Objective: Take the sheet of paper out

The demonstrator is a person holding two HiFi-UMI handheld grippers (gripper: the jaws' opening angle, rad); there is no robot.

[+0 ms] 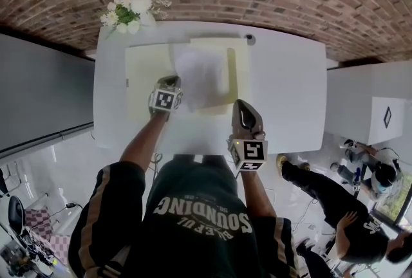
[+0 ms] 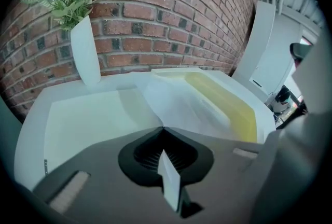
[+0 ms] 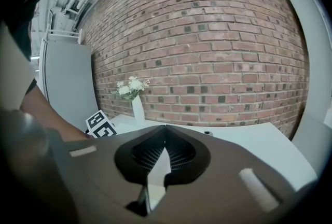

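Observation:
A white sheet of paper [image 1: 201,80] lies lifted over an open pale yellow folder [image 1: 145,71] on the white table [image 1: 290,90]. My left gripper [image 1: 172,82] is shut on the sheet's near left corner. In the left gripper view the sheet [image 2: 181,106] fans out from the closed jaw tips [image 2: 162,127] across the folder [image 2: 83,114], whose right leaf is deeper yellow. My right gripper [image 1: 243,106] hovers near the table's front edge, right of the folder, shut and holding nothing. Its closed jaws [image 3: 166,126] point level toward the brick wall.
A white vase of white flowers [image 1: 132,9] stands at the table's far left corner, also visible from both grippers [image 2: 85,54] [image 3: 137,109]. A small dark object [image 1: 250,39] lies near the far edge. A white cabinet [image 1: 380,116] and another person [image 1: 335,199] are to the right.

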